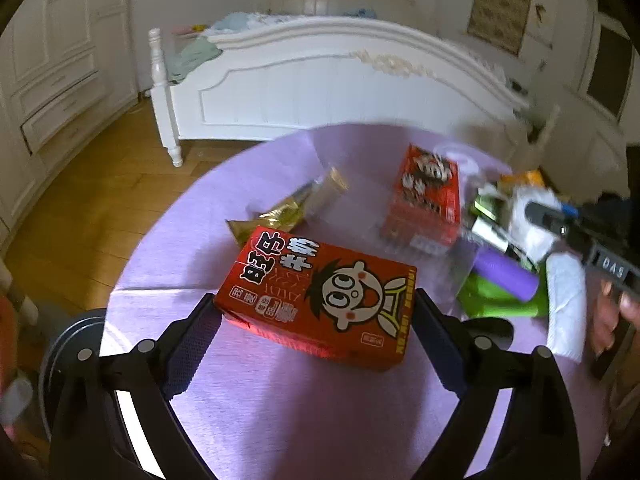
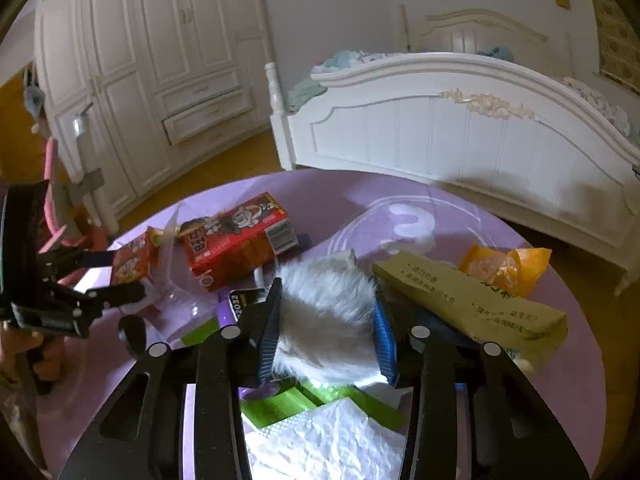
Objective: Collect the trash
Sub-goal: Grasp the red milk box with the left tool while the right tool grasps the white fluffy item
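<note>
The left wrist view looks down on a red milk carton with a cartoon face, lying flat on the purple table. The left gripper has its jaws spread wide, 1 finger at each end of the carton; whether the pads actually press on it cannot be told from this angle. Behind the carton lie a gold wrapper and a second red carton, with a purple tube on green packaging to the right.

The right wrist view shows what the left one only blurs: a crumpled white tissue sits between the 2 blue-padded fingers of the right gripper, and both pads press into its sides (the jaws are partly closed, clamped on the wad). Just beyond its right finger lies a long tan box and, behind that, an orange wrapper. Flat white paper over a green pack lies beneath the gripper. This view also catches the left gripper from the side, at the small red carton, held by a hand at the left edge.

A white bed stands past the table, and white wardrobes line the wall.
</note>
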The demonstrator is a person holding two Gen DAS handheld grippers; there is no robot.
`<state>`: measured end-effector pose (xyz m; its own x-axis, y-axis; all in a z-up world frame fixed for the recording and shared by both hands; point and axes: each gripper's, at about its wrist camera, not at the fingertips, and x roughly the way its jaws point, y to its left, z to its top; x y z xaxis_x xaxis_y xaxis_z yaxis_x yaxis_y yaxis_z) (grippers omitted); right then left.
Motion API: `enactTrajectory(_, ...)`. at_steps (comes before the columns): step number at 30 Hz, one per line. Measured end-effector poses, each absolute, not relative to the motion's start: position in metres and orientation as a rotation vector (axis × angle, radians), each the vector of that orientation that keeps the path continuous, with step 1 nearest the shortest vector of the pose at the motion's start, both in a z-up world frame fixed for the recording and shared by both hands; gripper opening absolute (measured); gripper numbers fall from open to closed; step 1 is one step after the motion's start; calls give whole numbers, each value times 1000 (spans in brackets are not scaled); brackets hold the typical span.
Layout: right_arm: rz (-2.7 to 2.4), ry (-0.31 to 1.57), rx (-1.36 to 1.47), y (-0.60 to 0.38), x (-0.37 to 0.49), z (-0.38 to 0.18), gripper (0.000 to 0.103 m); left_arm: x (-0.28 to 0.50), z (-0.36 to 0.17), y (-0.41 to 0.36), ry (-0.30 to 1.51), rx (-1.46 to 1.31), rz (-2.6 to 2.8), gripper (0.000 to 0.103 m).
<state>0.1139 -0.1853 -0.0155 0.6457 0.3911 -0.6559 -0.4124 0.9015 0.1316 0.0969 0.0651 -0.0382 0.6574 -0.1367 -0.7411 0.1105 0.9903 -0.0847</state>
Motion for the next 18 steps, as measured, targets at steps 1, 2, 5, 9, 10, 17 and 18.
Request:
enactTrajectory(1,467,739,-9,-188,112,-13,39,94,-37,67,832,-44,-139,92)
enactTrajectory(2,475,737,8,-191,109,-12,39,92,-36,67,826,-52,-143,92)
enactTrajectory(5,507,719,70,-200,97,-2,39,82,-34,65,817,-50,-150,92)
enactTrajectory(9,566,708,201,-216,84,11,39,65,-24,64,789,-78,-162,92)
enactTrajectory(10,576,706,227,-219,81,14,39,62,-21,66,780,-85,-162,92)
enactTrajectory(17,612,676,290,-224,54,34,39,25,5,69,695,-118,-142,92)
enactTrajectory(18,615,671,291,-224,50,36,39,19,9,69,685,-117,-138,92)
